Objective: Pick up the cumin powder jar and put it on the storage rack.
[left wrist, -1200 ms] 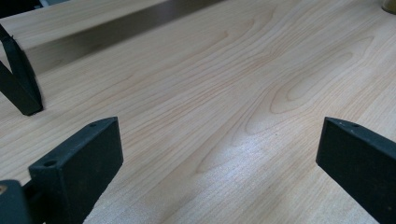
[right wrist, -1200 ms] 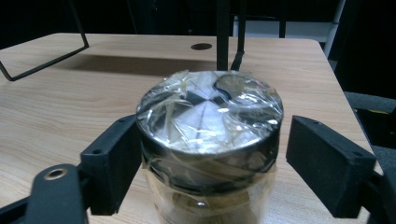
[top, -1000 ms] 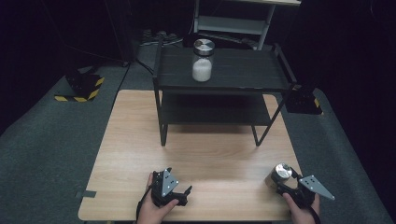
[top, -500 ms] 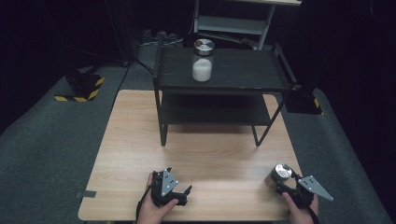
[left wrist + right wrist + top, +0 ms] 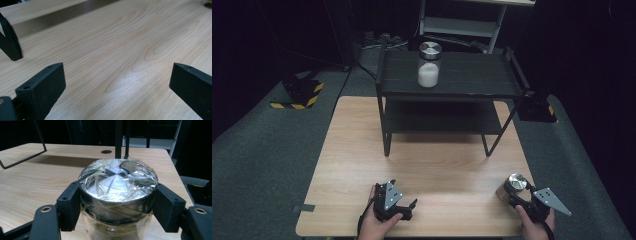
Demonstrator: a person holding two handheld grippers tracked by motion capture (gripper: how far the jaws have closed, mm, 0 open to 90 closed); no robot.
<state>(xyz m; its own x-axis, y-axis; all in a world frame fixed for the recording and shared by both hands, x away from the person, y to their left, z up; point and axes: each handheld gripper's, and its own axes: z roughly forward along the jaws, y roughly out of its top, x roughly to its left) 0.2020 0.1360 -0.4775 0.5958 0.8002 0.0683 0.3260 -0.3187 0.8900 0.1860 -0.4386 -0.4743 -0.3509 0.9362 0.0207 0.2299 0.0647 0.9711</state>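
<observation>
Looks like a lab/test rig: light wooden bench (image 5: 362, 150) on grey carpet (image 5: 262, 165), black curtains (image 5: 272, 35), yellow-black hazard-striped stand base (image 5: 301, 95).

I count two jars: one (image 5: 429, 64) up on the black rack (image 5: 452, 87), one (image 5: 117, 195) between the jaws of my right tongs (image 5: 521, 196). There is one rack, with two shelves, and one wooden table (image 5: 362, 150). I hold two pairs of tongs, the left (image 5: 404, 205) with nothing in it.
</observation>
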